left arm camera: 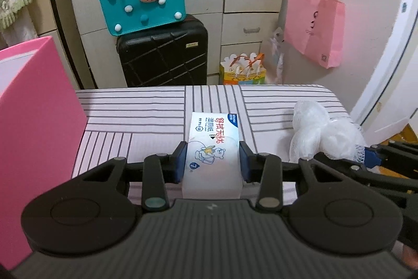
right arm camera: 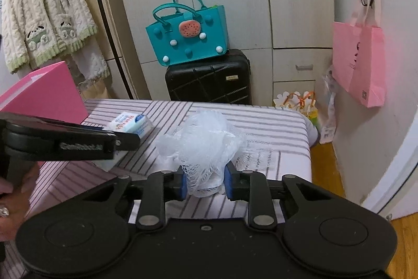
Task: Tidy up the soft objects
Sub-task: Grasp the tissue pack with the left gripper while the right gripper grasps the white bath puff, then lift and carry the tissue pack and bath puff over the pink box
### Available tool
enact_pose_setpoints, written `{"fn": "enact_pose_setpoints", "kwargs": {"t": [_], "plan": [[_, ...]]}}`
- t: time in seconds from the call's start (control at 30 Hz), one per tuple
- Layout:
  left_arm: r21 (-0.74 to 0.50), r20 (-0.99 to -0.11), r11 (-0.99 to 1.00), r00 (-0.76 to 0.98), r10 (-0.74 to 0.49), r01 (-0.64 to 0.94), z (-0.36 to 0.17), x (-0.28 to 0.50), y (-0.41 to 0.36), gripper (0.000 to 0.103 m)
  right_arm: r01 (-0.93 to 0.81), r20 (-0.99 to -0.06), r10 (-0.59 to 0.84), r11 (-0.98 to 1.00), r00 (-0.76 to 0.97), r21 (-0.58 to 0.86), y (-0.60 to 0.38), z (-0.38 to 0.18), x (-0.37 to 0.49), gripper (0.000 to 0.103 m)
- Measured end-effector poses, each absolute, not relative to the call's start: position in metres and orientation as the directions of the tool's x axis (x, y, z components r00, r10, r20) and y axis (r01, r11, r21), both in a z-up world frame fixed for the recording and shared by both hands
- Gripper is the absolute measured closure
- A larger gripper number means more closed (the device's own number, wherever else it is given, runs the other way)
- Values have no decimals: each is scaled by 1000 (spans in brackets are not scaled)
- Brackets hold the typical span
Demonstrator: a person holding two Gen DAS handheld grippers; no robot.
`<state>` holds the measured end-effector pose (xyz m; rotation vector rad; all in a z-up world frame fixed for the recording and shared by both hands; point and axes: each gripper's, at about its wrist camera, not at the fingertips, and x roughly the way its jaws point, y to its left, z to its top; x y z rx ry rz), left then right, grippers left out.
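Note:
My left gripper [left arm camera: 213, 161] is shut on a white pack of wet wipes [left arm camera: 213, 148] with red and blue print, held over the striped bed [left arm camera: 130, 109]. The pack also shows in the right wrist view [right arm camera: 132, 124], at the tip of the left gripper [right arm camera: 125, 139]. My right gripper [right arm camera: 205, 181] is shut on a white mesh bath sponge [right arm camera: 203, 145], which rests on the bed [right arm camera: 274, 127]. The sponge also shows in the left wrist view [left arm camera: 321, 135], to the right of the pack.
A pink box [left arm camera: 31, 122] stands open at the bed's left edge, also in the right wrist view [right arm camera: 49, 93]. Beyond the bed are a black suitcase [left arm camera: 162, 59] with a teal bag [left arm camera: 141, 7] on it, wardrobes, and a pink bag [left arm camera: 313, 28] on the wall.

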<state>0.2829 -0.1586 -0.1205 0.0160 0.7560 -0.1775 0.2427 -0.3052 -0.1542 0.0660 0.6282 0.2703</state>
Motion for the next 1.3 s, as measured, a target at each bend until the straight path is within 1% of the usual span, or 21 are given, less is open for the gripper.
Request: {"fn": "enact_pose_setpoints", "kwargs": {"t": [0.13, 0.27, 0.4, 0.57, 0.7, 0.83, 1.0, 1.2, 1.3], "plan": [[-72, -672, 978, 715, -191, 194, -112, 263, -155, 64, -220, -579, 273, 962, 768, 161, -306, -153, 229, 73], [-110, -685, 974, 695, -220, 200, -105, 249, -149, 64, -201, -578, 262, 965, 773, 168, -304, -149, 216, 73], [-182, -691, 957, 663, -288, 226, -104, 238, -139, 64, -206, -581, 252, 968, 774, 146, -297, -144, 204, 73], [-172, -688, 954, 663, -295, 247, -105, 222, -131, 64, -197, -585, 238, 971, 775, 134, -289, -140, 188, 73], [-186, -677, 944, 661, -324, 272, -102, 209, -125, 64, -198, -582, 240, 971, 777, 136, -281, -139, 177, 73], [-190, -664, 936, 663, -345, 297, -99, 193, -119, 64, -209, -568, 252, 968, 783, 142, -275, -136, 163, 73], [-211, -650, 919, 655, -387, 333, -95, 176, -109, 64, -238, -573, 274, 961, 772, 138, -266, -132, 146, 73], [-187, -645, 900, 642, -414, 393, -83, 154, -99, 64, -260, -620, 279, 958, 733, 124, -258, -127, 127, 73], [-142, -644, 894, 647, -409, 424, -76, 141, -97, 64, -275, -635, 290, 953, 716, 125, -257, -123, 116, 73]]}}
